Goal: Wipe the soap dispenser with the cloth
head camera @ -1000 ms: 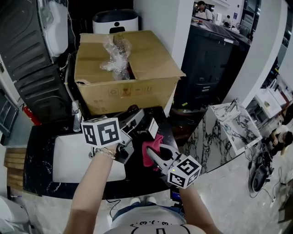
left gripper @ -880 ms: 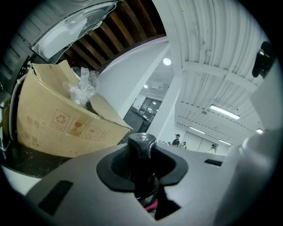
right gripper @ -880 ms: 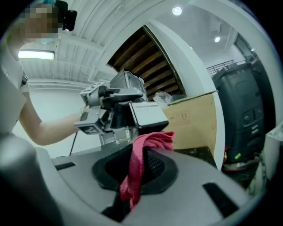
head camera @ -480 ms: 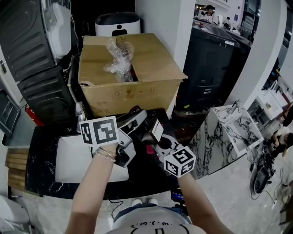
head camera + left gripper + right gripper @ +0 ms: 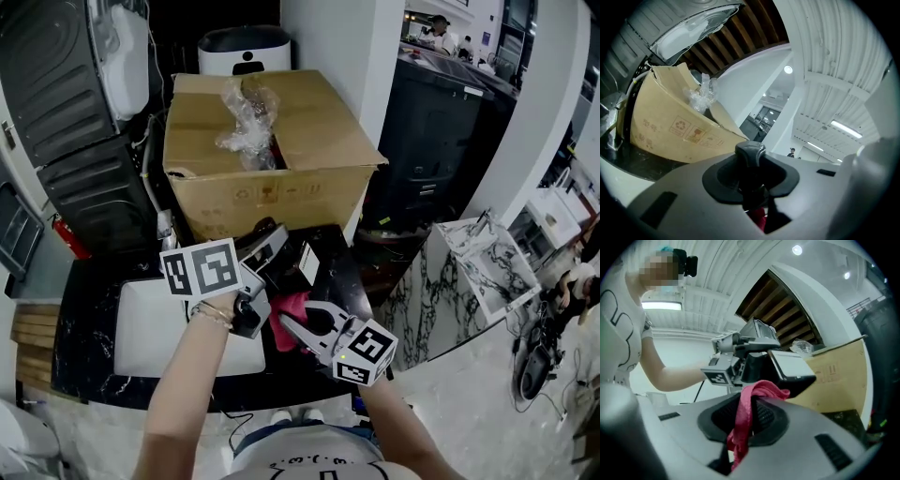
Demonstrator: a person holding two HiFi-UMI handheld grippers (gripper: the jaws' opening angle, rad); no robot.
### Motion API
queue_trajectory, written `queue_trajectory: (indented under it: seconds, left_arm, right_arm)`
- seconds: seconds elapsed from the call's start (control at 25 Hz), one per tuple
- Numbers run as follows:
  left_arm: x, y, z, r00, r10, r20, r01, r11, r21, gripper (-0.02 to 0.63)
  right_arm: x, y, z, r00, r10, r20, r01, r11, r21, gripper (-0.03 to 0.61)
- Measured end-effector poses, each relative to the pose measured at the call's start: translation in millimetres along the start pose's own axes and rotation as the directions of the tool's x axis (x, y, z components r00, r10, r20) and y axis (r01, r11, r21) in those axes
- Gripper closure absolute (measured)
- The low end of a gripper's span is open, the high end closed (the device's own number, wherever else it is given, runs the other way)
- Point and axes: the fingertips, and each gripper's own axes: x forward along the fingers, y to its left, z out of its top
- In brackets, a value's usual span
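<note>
Lying level in the left gripper [image 5: 270, 251], the dispenser [image 5: 302, 267] hangs over the dark counter [image 5: 80, 291], just right of the white sink [image 5: 141, 323] and in front of the box [image 5: 272, 159]. It is black with a white label on one face. The left gripper view shows the jaws drawn narrow and clamped on its dark neck, the pump head standing just above the pads. The red cloth [image 5: 289, 314] sits directly below and beside it, pinched in the right gripper [image 5: 292, 326], whose jaws are closed tight on a bunched fold. The rest of the cloth trails down between them. In the right gripper view the cloth's upper fold appears to meet the dispenser's lower edge, though contact is not certain. Both grippers point roughly level, and their marker cubes face up toward the head view, the left above the sink's edge and the right nearer the person. Crumpled plastic wrap [image 5: 248, 117] pokes from the open top of the box. A white bin [image 5: 242, 47] with a dark lid stands behind the box, and a marble stand [image 5: 469, 272] is well apart to the right on the floor.
</note>
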Motion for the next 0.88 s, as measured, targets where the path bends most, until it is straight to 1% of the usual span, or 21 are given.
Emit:
queue_trajectory:
  seconds: [0.08,0.2,0.28,0.32,0.36,0.44,0.52,0.6,0.76,0.88]
  left_arm:
    - [4.8,4.8,-8.2,0.999,0.032,-0.02,-0.03,0.998,0.057,0.512]
    - [11.5,14.8,-17.9,0.995,0.092,-0.025,-0.087,0.983,0.162,0.512]
    - [14.8,19.8,-20.8,0.992,0.124,0.0,-0.121,0.964,0.238,0.512]
    - [16.3,22.4,-21.0,0.99,0.139,0.022,-0.14,0.952,0.274,0.512]
    - [18.0,25.8,-20.6,0.987,0.156,0.045,-0.162,0.939,0.304,0.512]
    - [22.6,36.0,-20.3,0.977,0.194,0.085,-0.211,0.914,0.345,0.512]
    - [30.4,49.9,-22.9,0.968,0.23,0.101,-0.251,0.895,0.37,0.512]
    - [40.5,68.7,-27.7,0.958,0.269,0.097,-0.285,0.878,0.385,0.512]
    - [61.3,112.6,-41.2,0.928,0.364,0.086,-0.368,0.849,0.38,0.512]
    - [75.6,140.4,-55.0,0.906,0.418,0.067,-0.411,0.831,0.375,0.511]
  right_arm:
    - [3.8,9.4,4.1,0.999,0.042,0.0,-0.042,0.999,-0.012,0.529]
    - [1.1,6.9,7.4,0.999,0.031,-0.031,-0.032,0.999,-0.029,0.529]
    - [-8.2,-3.3,8.6,0.999,-0.01,-0.041,0.009,1.0,-0.021,0.529]
    - [-13.8,-10.6,8.6,0.998,-0.044,-0.048,0.043,0.999,-0.012,0.529]
    - [-19.7,-19.4,7.7,0.994,-0.087,-0.058,0.087,0.996,-0.003,0.528]
    - [-32.9,-38.7,2.4,0.979,-0.185,-0.09,0.187,0.982,0.017,0.528]
    - [-47.0,-54.9,-4.6,0.958,-0.261,-0.117,0.267,0.963,0.042,0.528]
    - [-58.4,-65.9,-9.1,0.944,-0.304,-0.125,0.314,0.946,0.073,0.528]
    - [-73.7,-80.0,-11.0,0.932,-0.341,-0.126,0.355,0.929,0.105,0.528]
    - [-82.9,-90.9,-14.0,0.922,-0.362,-0.138,0.378,0.918,0.116,0.528]
